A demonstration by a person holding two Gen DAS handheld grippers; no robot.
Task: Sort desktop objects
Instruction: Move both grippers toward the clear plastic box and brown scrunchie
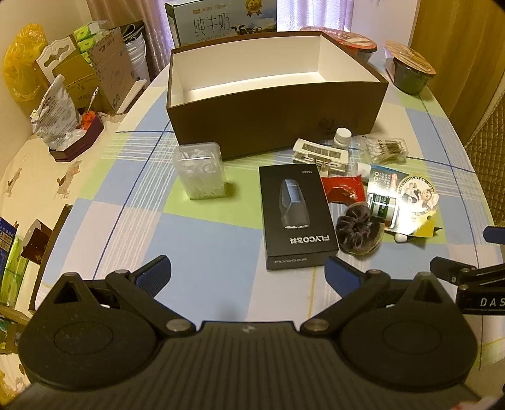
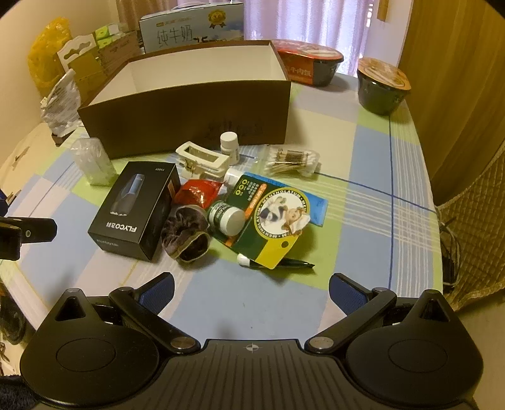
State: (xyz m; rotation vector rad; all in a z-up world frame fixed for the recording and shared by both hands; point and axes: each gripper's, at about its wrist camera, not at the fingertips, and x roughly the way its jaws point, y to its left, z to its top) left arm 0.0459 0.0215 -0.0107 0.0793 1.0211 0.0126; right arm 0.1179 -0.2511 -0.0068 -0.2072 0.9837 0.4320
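An empty brown box (image 1: pixel 274 107) with a white inside stands at the back of the table; it also shows in the right wrist view (image 2: pixel 189 123). In front of it lie a black FLYCO box (image 1: pixel 296 217) (image 2: pixel 135 211), a clear swab tub (image 1: pixel 202 170), a white hair clip (image 1: pixel 322 154) (image 2: pixel 202 161), a small white bottle (image 1: pixel 342 137) (image 2: pixel 229 146), a cotton swab pack (image 1: pixel 385 149) (image 2: pixel 290 162), a red packet (image 1: pixel 342 189) (image 2: pixel 197 195), a dark scrunchie (image 1: pixel 358 231) (image 2: pixel 186 236) and a Mentholatum card pack (image 1: pixel 407 198) (image 2: pixel 271 220). My left gripper (image 1: pixel 249 274) is open and empty. My right gripper (image 2: pixel 251 290) is open and empty.
Two instant-noodle bowls (image 2: pixel 309 64) (image 2: pixel 382 85) stand at the back right. A milk carton box (image 1: pixel 221 20) stands behind the brown box. Cartons and bags (image 1: pixel 82 75) crowd the left side. A checked cloth (image 2: pixel 372 195) covers the round table.
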